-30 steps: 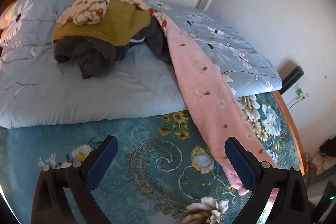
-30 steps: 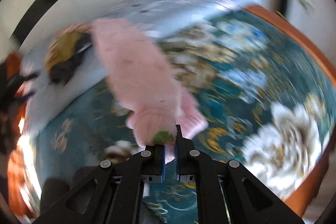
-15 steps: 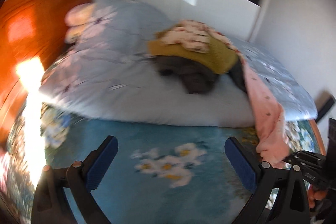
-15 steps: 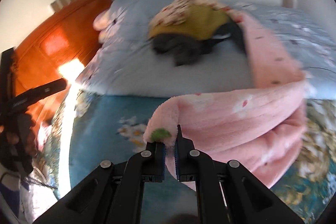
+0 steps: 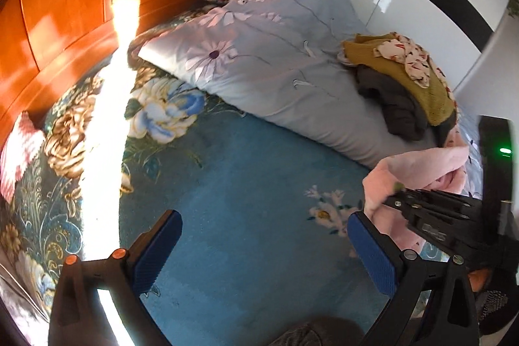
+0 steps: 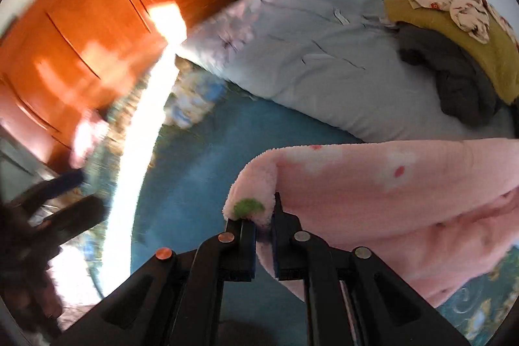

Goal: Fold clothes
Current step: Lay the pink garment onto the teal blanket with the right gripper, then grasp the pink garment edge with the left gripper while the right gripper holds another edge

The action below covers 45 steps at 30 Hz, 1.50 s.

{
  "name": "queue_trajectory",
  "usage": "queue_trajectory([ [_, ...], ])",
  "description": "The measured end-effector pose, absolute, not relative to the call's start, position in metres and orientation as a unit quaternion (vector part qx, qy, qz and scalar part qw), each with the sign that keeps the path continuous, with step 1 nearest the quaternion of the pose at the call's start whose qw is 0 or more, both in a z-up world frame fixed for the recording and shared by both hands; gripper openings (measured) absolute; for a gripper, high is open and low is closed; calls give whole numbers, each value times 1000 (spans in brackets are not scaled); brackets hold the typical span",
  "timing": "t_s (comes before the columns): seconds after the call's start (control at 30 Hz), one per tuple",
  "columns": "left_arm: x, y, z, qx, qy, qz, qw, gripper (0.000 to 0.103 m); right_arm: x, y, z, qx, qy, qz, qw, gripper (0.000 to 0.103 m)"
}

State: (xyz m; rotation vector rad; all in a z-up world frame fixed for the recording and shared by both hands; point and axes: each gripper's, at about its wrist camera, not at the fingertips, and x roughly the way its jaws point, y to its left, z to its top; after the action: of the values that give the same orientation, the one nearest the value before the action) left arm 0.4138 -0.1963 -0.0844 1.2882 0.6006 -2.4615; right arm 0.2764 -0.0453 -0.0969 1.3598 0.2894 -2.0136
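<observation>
The right tool (image 6: 264,218) is clamped narrow on a corner of the pink fleece garment (image 6: 405,203), the nap bulging out between its blue pads right at a small green spot. From that pinch the garment runs off toward 3 o'clock in the right wrist view, its long axis roughly level, with the far part sagging in soft folds toward 4 o'clock over the blue floral bedspread (image 6: 201,171). The left tool (image 5: 264,248) stands wide with nothing between its pads, hanging over bare bedspread; in its own view the garment (image 5: 421,171) and the right tool (image 5: 394,198) lie at about 3 o'clock. So the right hand has the cloth, and the free edge lies on the far side of that grip from the left tool (which is well apart from any loose part of it).

The fleece looks thick, plush and limp, printed with pale flowers and small red specks; my guess is it will droop wherever it is unsupported. At 1 o'clock, on the pale grey-blue quilt (image 5: 292,60), sits a heap of other clothes (image 5: 408,86): a mustard knit, a dark grey piece under it, a cream floral scrap on top, all crumpled. An orange wooden headboard (image 5: 65,5) fills 10 o'clock, with a glaring strip of sun across the bedspread.
</observation>
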Motion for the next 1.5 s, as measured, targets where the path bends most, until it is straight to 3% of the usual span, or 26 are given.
queue_trajectory([
  [0.13, 402, -191, -100, 463, 212, -849, 140, 103, 275, -46, -112, 537, 146, -770, 312, 13],
  [0.2, 391, -185, -107, 472, 214, -845, 129, 103, 280, -41, -114, 529, 173, -773, 304, 32],
  [0.33, 367, -166, -119, 486, 224, -838, 107, 103, 274, -11, -109, 535, 143, -772, 313, 41],
  [0.4, 357, -153, -123, 489, 210, -841, 94, 103, 270, 11, -104, 540, 108, -775, 310, 57],
  [0.47, 346, -142, -132, 503, 200, -836, 88, 103, 263, 29, -100, 549, 90, -775, 298, 63],
  [0.7, 316, -107, -153, 531, 175, -827, 60, 103, 251, 113, -85, 528, 35, -798, 287, 63],
  [0.8, 305, -101, -171, 553, 172, -813, 62, 103, 235, 185, -110, 535, -7, -814, 225, 63],
  [1.1, 279, -102, -220, 593, 237, -764, 91, 102, 162, 394, -206, 542, -341, -768, -4, 62],
  [1.23, 274, -86, -224, 598, 248, -756, 94, 102, 125, 411, -220, 515, -399, -759, -13, 60],
  [1.33, 276, -67, -229, 608, 256, -747, 80, 102, 100, 403, -224, 521, -392, -758, -15, 54],
  [1.43, 283, -49, -235, 620, 269, -735, 62, 102, 88, 400, -234, 532, -400, -745, -38, 38],
  [1.5, 289, -39, -237, 627, 274, -728, 53, 102, 89, 401, -234, 532, -409, -740, -42, 16],
])
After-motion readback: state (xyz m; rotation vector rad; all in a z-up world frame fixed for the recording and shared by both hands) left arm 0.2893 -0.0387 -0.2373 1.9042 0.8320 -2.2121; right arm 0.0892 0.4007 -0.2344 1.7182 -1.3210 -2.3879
